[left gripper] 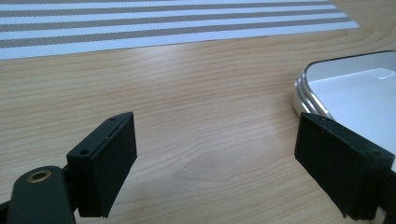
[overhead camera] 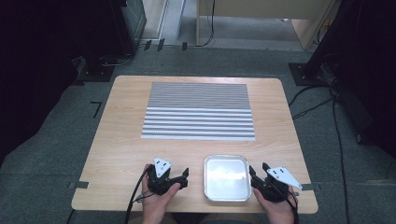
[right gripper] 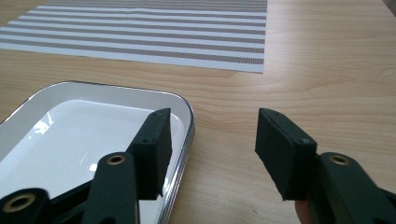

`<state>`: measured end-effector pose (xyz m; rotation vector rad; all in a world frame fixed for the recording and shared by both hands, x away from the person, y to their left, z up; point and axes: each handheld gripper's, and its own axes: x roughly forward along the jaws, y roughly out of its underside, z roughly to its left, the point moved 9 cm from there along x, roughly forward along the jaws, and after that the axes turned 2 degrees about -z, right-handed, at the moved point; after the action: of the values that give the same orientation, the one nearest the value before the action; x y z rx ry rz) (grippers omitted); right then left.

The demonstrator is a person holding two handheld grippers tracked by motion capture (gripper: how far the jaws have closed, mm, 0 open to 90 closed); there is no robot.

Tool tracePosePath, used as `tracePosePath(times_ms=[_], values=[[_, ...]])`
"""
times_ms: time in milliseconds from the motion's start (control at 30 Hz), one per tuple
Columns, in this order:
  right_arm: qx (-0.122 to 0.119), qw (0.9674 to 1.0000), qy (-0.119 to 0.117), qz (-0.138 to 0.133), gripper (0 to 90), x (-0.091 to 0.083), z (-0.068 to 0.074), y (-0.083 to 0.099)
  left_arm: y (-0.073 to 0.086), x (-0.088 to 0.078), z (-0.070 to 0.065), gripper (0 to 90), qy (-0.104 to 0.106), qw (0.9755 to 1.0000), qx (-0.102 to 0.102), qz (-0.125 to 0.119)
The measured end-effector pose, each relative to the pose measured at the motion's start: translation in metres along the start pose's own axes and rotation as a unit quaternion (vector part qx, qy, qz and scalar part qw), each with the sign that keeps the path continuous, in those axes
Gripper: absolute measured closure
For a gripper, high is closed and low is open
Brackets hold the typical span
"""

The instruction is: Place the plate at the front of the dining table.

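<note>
An empty shiny metal tray (overhead camera: 227,157) sits near the front edge of the wooden table (overhead camera: 121,140), between the person's two hands. My left gripper (overhead camera: 167,171) rests to the left of it, jaws spread wide over bare wood with nothing between them (left gripper: 215,140); the tray's rim (left gripper: 303,88) lies just beyond its right jaw. My right gripper (overhead camera: 258,168) is at the tray's right side, open. One of its jaws hangs over the tray's inside and the other over the table, so the tray's rim (right gripper: 187,121) runs between them (right gripper: 212,140) untouched.
A grey-and-white striped placemat (overhead camera: 198,112) covers the far middle of the table (left gripper: 163,23) (right gripper: 154,32). Bare wood runs between the mat and the tray. Cables and dark equipment stands are on the floor around the table.
</note>
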<state>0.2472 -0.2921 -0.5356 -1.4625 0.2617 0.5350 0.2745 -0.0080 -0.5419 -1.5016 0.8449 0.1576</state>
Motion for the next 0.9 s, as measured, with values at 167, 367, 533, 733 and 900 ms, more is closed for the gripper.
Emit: tracePosePath(times_ms=[167, 367, 533, 733, 900], values=[[0.004, 1.0, -0.005, -0.004, 48.8, 0.0, 0.002, 0.001, 0.0, 0.002, -0.013, 13.2, 0.011, 0.9999, 0.002, 0.0], [0.041, 0.9987, -0.028, -0.008, 59.1, -0.001, 0.005, 0.0, 0.002, 0.007, -0.025, 14.0, 0.018, 0.9998, 0.002, 0.001], [0.053, 0.9976, -0.043, 0.011, 59.3, -0.001, 0.01, 0.003, 0.003, 0.011, -0.038, 14.8, 0.031, 0.9995, -0.008, 0.006], [0.052, 0.9975, -0.045, 0.011, 64.8, -0.001, 0.012, 0.003, 0.003, 0.014, -0.046, 25.1, 0.033, 0.9992, -0.024, 0.005], [0.068, 0.9964, -0.051, 0.006, 69.3, -0.001, 0.014, 0.001, 0.002, 0.013, -0.054, 37.0, 0.047, 0.9986, -0.023, 0.001]])
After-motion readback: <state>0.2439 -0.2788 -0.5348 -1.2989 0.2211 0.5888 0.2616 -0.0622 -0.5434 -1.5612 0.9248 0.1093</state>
